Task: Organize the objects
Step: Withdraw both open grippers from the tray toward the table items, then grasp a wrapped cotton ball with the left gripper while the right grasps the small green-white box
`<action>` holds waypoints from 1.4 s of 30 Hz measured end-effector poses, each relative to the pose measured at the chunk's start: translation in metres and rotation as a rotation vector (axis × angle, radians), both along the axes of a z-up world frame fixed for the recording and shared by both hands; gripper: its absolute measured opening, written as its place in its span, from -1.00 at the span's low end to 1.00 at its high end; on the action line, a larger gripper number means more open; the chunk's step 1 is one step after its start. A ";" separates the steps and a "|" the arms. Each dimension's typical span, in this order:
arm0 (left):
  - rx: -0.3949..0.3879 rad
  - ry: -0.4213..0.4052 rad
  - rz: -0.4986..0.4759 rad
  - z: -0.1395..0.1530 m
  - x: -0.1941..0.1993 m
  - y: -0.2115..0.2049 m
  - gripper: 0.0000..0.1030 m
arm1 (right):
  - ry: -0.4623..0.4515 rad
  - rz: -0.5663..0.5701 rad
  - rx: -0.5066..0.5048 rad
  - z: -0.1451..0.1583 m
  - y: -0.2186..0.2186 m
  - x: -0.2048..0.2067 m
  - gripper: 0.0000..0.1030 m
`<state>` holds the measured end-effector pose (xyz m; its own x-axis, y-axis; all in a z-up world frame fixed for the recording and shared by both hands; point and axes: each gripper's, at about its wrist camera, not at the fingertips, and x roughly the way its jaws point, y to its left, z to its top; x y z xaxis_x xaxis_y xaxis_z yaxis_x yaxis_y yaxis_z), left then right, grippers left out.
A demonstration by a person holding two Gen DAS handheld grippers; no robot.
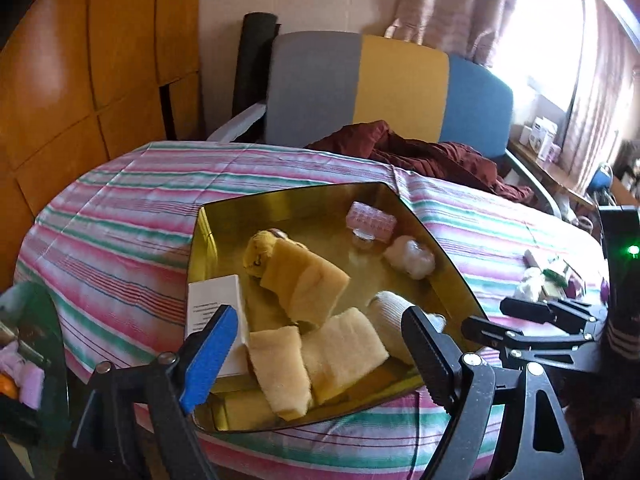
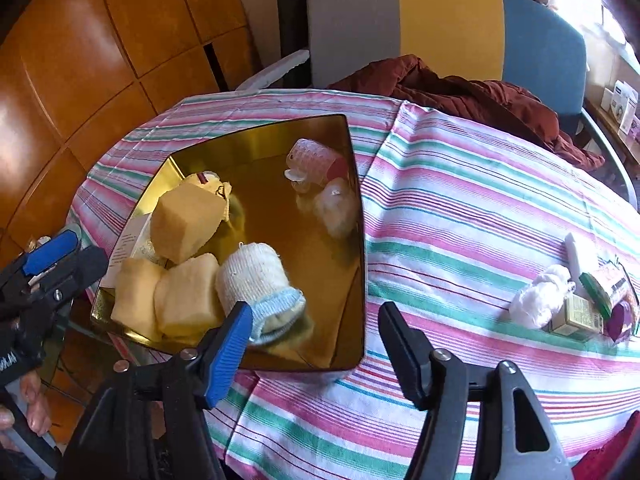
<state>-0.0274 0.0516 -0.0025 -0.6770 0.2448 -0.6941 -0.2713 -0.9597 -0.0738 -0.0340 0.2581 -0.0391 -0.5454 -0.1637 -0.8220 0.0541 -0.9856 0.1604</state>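
Note:
A gold tin tray sits on the striped tablecloth. It holds three yellow rolled cloths, a white rolled sock, a white paper box, a pink object and a white wad. My left gripper is open and empty over the tray's near edge. My right gripper is open and empty at the tray's near right corner. It also shows in the left wrist view. The left gripper shows at the left edge of the right wrist view.
A cluster of small items lies at the table's right: a white plastic wad, small boxes and a purple object. A maroon cloth lies at the far edge before a grey, yellow and blue chair. A wooden wardrobe stands left.

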 end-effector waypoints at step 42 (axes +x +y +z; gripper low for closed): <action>-0.123 -0.046 -0.546 -0.026 0.018 0.238 0.57 | 0.004 -0.825 -0.149 -0.013 0.319 0.073 0.30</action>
